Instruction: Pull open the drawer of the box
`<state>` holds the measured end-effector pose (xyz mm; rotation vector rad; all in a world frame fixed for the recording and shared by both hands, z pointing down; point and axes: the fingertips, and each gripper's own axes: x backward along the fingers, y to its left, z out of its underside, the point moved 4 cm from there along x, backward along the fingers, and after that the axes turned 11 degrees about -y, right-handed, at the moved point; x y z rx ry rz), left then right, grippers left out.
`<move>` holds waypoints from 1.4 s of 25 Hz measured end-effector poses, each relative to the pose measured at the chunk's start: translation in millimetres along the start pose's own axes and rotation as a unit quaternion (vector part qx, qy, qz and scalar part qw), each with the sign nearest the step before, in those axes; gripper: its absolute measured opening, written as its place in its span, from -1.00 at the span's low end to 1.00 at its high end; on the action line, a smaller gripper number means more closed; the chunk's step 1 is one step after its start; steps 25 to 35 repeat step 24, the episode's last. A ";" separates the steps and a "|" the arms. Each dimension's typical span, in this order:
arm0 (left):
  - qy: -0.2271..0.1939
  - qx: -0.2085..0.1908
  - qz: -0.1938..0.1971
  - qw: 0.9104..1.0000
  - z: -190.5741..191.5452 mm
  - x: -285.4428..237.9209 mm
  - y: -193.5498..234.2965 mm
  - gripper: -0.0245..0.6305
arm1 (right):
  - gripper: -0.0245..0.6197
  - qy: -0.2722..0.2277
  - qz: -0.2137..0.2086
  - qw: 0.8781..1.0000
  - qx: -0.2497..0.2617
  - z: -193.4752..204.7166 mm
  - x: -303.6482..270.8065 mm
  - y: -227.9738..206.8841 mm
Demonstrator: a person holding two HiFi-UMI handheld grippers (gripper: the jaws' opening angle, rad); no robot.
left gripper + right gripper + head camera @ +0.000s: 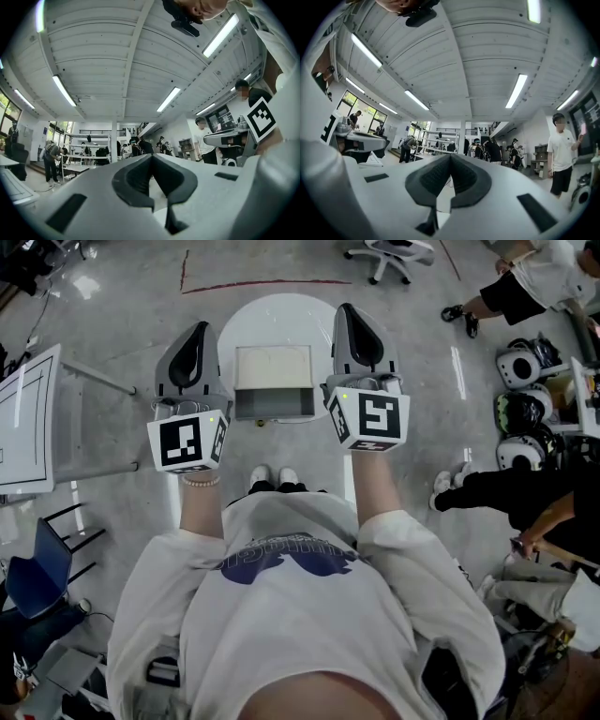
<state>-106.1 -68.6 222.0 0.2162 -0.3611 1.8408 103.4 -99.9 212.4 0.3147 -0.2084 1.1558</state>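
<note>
Only your head view shows the box (273,381). It sits on the round white tabletop (281,310), between your left claw (200,331) and right claw (347,313), and touches neither. Both gripper views look up at the ceiling (117,56); there each claw is pressed fully closed, gripping nothing. From above, how far the drawer is out is hard to make out.

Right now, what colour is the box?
Box: cream top, grey front; head view shows it best.
</note>
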 end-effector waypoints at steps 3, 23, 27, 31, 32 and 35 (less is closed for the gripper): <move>0.000 -0.003 0.001 1.000 -0.3 0.9 1.4 -0.91 | -0.93 0.010 -0.008 1.000 0.012 0.8 -1.5 5.9; 0.010 0.000 -0.008 1.000 3.2 7.7 14.8 -0.91 | -0.93 0.007 -0.013 1.000 0.006 -3.4 -4.5 13.8; 0.011 -0.001 -0.009 1.000 2.8 8.2 16.3 -0.91 | -0.93 0.007 -0.013 1.000 0.006 -4.2 -5.0 14.6; 0.011 -0.001 -0.009 1.000 2.8 8.2 16.3 -0.91 | -0.93 0.007 -0.013 1.000 0.006 -4.2 -5.0 14.6; 0.011 -0.001 -0.009 1.000 2.8 8.2 16.3 -0.91 | -0.93 0.007 -0.013 1.000 0.006 -4.2 -5.0 14.6; 0.011 -0.001 -0.009 1.000 2.8 8.2 16.3 -0.91 | -0.93 0.007 -0.013 1.000 0.006 -4.2 -5.0 14.6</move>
